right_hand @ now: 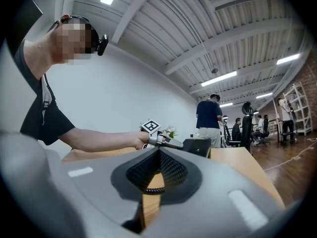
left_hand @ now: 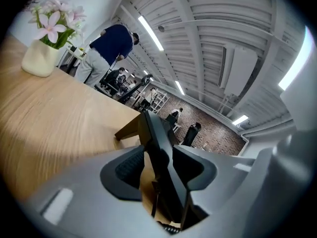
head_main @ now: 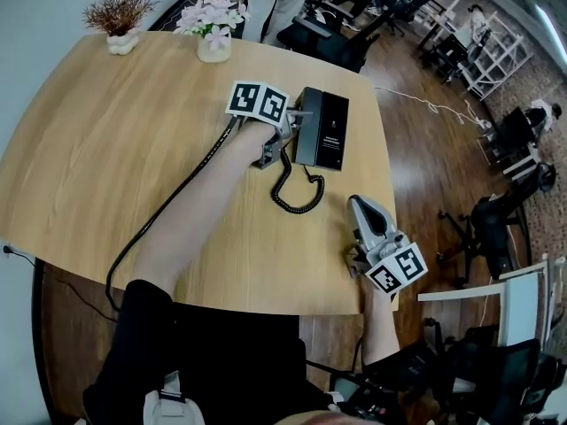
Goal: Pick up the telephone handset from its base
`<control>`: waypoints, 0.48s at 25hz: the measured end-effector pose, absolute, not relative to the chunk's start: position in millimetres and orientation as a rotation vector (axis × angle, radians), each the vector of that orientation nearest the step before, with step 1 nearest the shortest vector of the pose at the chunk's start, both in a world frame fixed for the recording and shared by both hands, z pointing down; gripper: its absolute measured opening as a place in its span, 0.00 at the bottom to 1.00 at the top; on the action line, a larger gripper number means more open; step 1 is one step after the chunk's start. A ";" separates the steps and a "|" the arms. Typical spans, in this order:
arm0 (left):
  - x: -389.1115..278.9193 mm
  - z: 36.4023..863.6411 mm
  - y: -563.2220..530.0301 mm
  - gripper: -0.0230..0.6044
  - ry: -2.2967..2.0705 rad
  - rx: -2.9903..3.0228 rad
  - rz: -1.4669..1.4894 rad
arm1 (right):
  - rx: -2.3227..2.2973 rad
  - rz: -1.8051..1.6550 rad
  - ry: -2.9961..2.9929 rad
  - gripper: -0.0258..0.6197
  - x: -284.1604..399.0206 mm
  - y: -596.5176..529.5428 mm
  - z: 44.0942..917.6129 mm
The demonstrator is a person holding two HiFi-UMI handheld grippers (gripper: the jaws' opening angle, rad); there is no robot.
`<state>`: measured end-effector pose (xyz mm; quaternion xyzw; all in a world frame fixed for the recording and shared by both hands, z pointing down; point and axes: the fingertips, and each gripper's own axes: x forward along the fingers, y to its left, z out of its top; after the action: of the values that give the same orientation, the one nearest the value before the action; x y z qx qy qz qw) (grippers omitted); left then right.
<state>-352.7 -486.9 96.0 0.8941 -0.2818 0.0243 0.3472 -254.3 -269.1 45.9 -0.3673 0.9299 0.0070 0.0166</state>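
Your left claw [head_main: 288,132] is wide, straddling the handset [left_hand: 159,139], which sits on the base [head_main: 330,131] far across the desk [head_main: 133,149]. There's a gap at one pad, so no clamp. Your right claw [head_main: 359,206] is closed and empty near the desk's front edge, beside the cord [head_main: 297,195].

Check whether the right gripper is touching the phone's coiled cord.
Apart. The head view shows a strip of bare tabletop between the right gripper and the nearest loop of the coiled cord.
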 end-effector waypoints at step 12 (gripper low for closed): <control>-351.9 104.0 -489.2 0.28 -0.607 2.206 0.069 | -1.154 0.039 2.879 0.04 -251.5 -267.9 45.9</control>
<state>-351.9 -489.2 104.0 0.8774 -0.2416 0.0273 0.4136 -251.5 -267.9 45.9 -0.3718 0.9280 0.0125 0.0198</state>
